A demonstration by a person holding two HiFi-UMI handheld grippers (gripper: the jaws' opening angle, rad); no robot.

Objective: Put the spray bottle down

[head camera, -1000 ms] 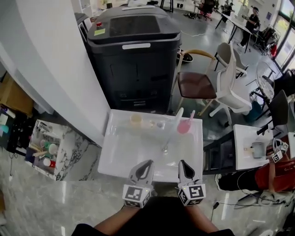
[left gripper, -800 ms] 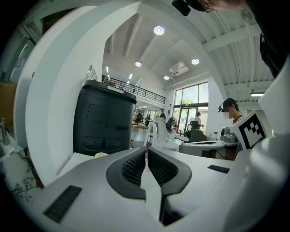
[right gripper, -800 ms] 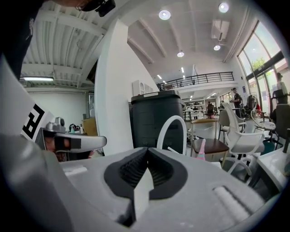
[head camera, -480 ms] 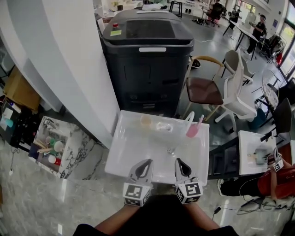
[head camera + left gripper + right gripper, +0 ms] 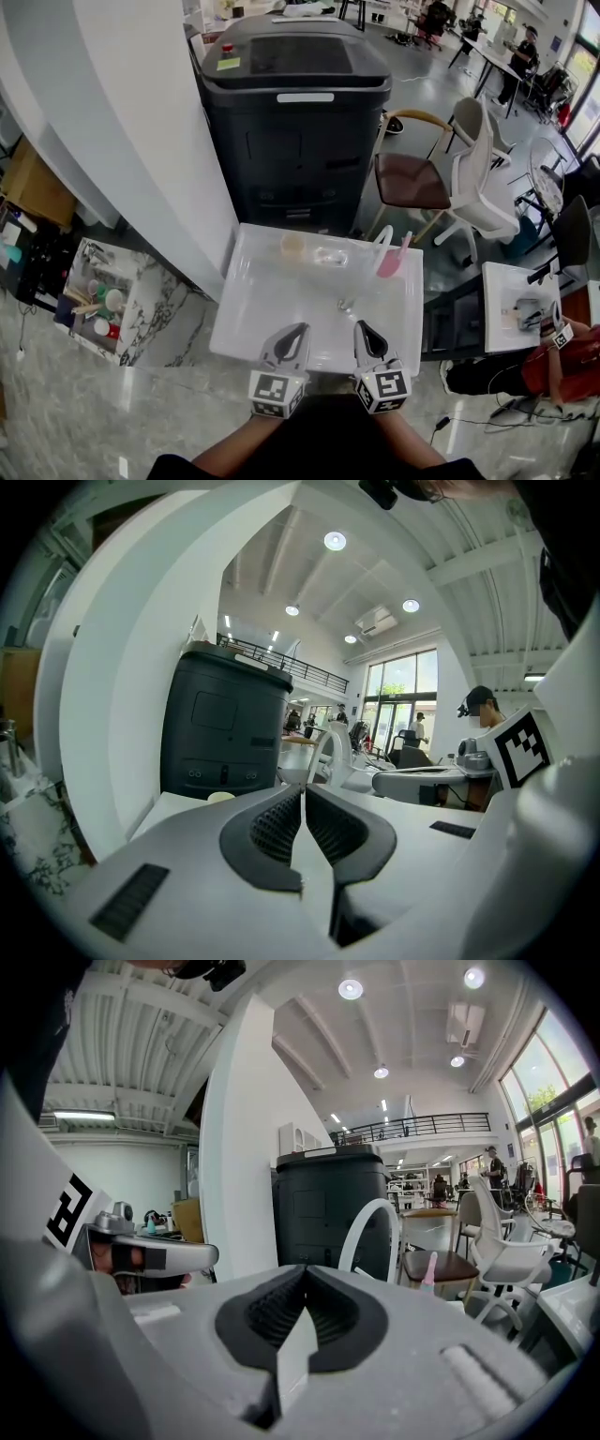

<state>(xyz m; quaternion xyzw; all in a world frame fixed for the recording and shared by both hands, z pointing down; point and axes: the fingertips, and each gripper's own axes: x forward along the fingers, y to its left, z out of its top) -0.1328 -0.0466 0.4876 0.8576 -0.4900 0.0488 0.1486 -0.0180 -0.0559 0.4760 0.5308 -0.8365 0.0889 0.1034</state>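
A pink spray bottle (image 5: 392,261) stands at the far right of the white table (image 5: 262,319), beside a white arched piece (image 5: 382,238). In the right gripper view the bottle (image 5: 429,1271) shows small, just right of the arch (image 5: 368,1232). My left gripper (image 5: 292,336) and right gripper (image 5: 364,331) hover side by side over the table's near edge, well short of the bottle. Each is shut with nothing between its pads, as the left gripper view (image 5: 302,794) and the right gripper view (image 5: 305,1274) show.
A pale cup (image 5: 292,246), a clear item (image 5: 330,255) and a small shiny piece (image 5: 345,305) lie on the table. Behind it stands a big black machine (image 5: 295,122), with a white wall (image 5: 122,141) to the left. A brown-seated chair (image 5: 412,183) and a white chair (image 5: 483,178) are at right.
The head view has shifted a little. Both grippers stay shut at the table's near edge, and the right one has edged slightly toward the left one.
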